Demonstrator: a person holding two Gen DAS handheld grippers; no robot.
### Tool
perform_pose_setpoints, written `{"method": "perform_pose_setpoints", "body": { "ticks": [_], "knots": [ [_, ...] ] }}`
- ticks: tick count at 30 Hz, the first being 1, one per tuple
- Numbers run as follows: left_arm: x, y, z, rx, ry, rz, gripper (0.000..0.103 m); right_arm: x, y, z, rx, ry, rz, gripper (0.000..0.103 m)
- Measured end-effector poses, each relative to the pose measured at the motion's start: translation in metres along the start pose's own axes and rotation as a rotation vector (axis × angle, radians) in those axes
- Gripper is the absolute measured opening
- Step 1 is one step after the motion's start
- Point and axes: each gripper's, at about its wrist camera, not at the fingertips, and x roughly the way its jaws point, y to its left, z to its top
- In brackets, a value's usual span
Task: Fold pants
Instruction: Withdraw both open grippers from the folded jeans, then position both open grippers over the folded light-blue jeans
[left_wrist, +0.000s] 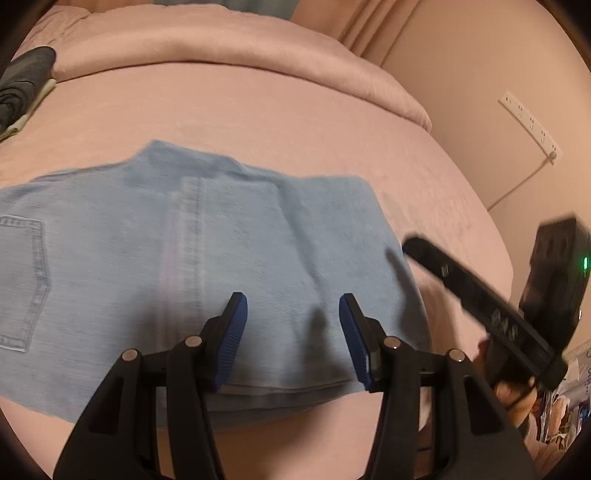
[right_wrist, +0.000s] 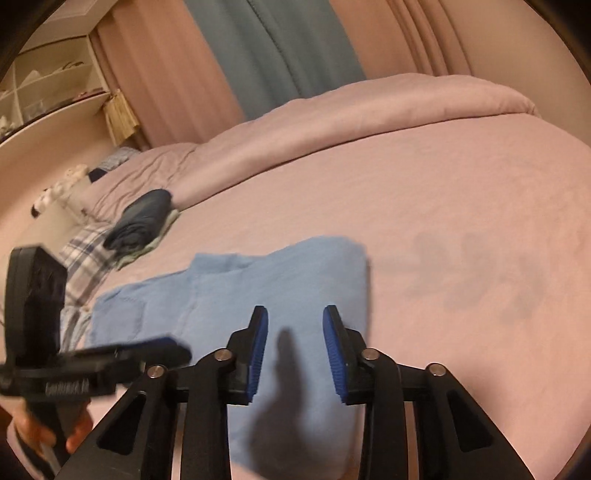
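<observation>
The light blue pants (left_wrist: 184, 266) run off the left edge of the left wrist view, and their near hem is hidden behind the left gripper (left_wrist: 293, 341), whose black frame is cut off by the bottom edge. The right gripper (left_wrist: 480, 295) shows there only as a blurred black shape, so how its fingers stand cannot be read from that view. In the right wrist view the shelf (right_wrist: 48, 81) contents are too small and soft to name, and the dark folded clothes (right_wrist: 142, 218) stay indistinct.
</observation>
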Motion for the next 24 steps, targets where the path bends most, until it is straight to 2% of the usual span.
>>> {"method": "perform_pose_setpoints", "body": {
  "ticks": [4,9,12,17,21,24],
  "knots": [
    [0.019,-0.004,0.001,0.01,0.039,0.046,0.051,0.016,-0.008,0.014,-0.036,0.038,-0.03,0.032],
    [0.032,-0.012,0.005,0.049,0.07,0.096,0.054,0.054,-0.022,0.011,-0.062,0.217,-0.071,0.032],
    [0.04,-0.014,0.008,0.055,0.092,0.109,0.056,0.056,-0.017,0.01,-0.124,0.222,-0.082,0.032],
    [0.048,-0.019,0.022,0.022,0.126,0.135,0.059,0.05,-0.02,0.007,-0.127,0.191,-0.047,0.032],
    [0.047,-0.023,0.038,-0.017,0.112,0.143,0.059,0.029,-0.024,0.004,-0.112,0.157,-0.036,0.032],
    [0.058,-0.029,0.057,-0.022,0.107,0.141,0.059,0.012,-0.014,-0.001,-0.165,0.125,-0.017,0.032]
  ]
}}
